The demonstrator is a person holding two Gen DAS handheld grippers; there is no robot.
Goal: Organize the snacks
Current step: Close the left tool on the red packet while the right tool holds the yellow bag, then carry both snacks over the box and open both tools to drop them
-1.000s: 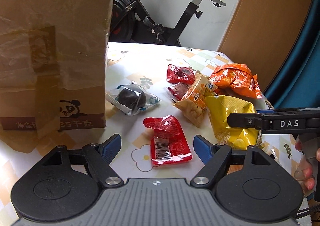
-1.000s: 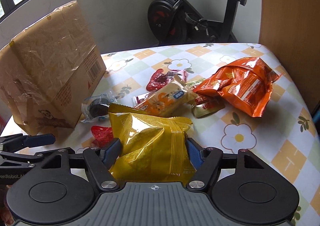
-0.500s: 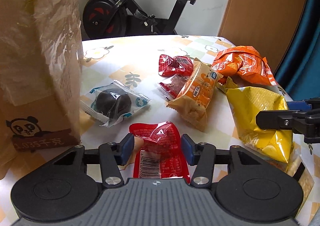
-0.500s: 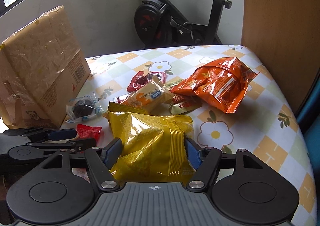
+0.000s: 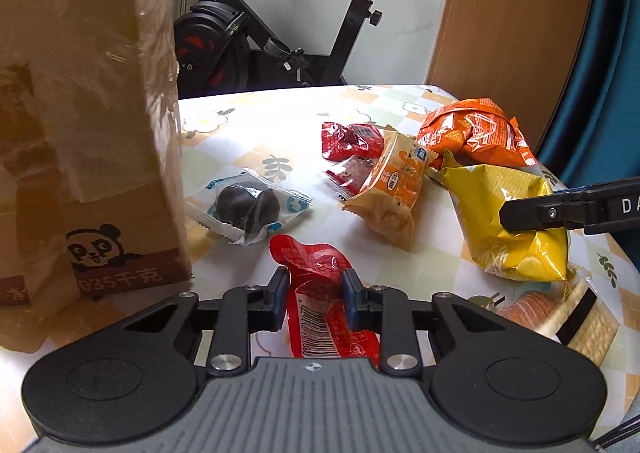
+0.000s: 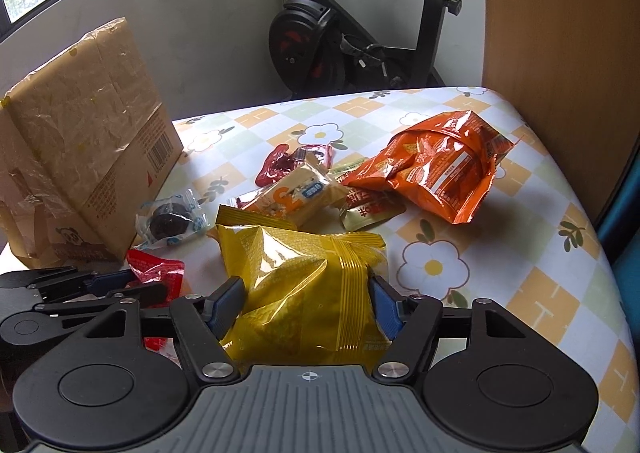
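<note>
The left gripper (image 5: 314, 295) was closing on the red sachet (image 5: 320, 293) while the right gripper (image 6: 306, 307) squeezed the yellow bag (image 6: 304, 289), both snacks presumably bound for the cardboard box (image 6: 80, 157) at the table's (image 6: 540, 253) left edge.

I list: counter (image 6: 532, 293) cloth checked orange, green and white with daisies; yellow bag (image 6: 304, 293); orange bag (image 6: 440, 173); red sachet (image 5: 320, 293); brown box (image 6: 80, 157); my claw pads (image 6: 228, 303) blue.

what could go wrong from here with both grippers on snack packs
1. The left gripper is closing on the red pack, already crumpled between its pads; the slick film may slip out on lifting.
2. The right gripper pinches the puffy yellow bag; more squeeze may crush its contents.
3. The two grippers sit close together and could collide when lifting.
</note>
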